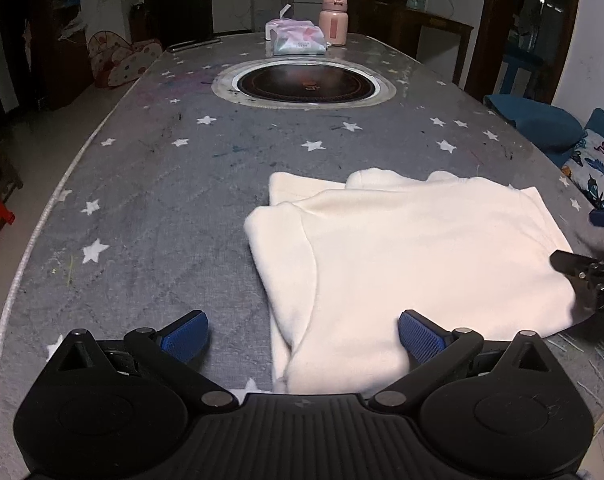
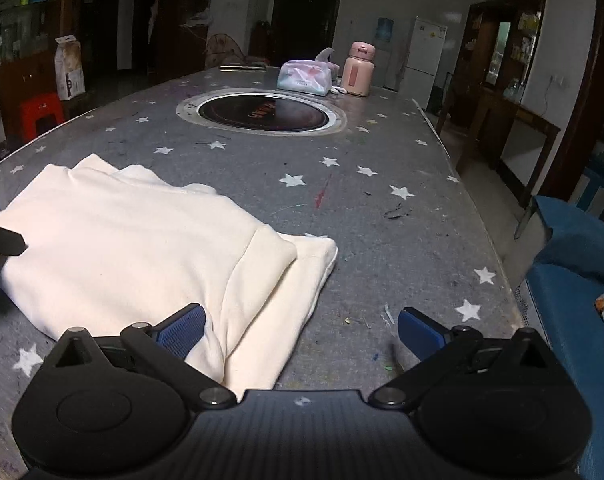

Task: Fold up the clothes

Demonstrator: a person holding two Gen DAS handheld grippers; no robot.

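Left gripper (image 1: pixel 303 334): spread wide, holding nothing, straddling the garment's near left corner.
Right gripper (image 2: pixel 301 334): equally wide, empty, 1 blue pad beside the near right edge.
Cream garment (image 1: pixel 402 248): folded into a thick stack on the star-print table (image 1: pixel 162 208), close to the near edge.
Handling: likely soft, light, limp; layers may slide apart.
Grip: pinch all layers at the 2 near corners.

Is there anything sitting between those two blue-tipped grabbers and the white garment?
Nothing visible. The left gripper and right gripper are open at the folded white garment, straddling its near corners. The pink bottle and tissue pack sit far beyond.
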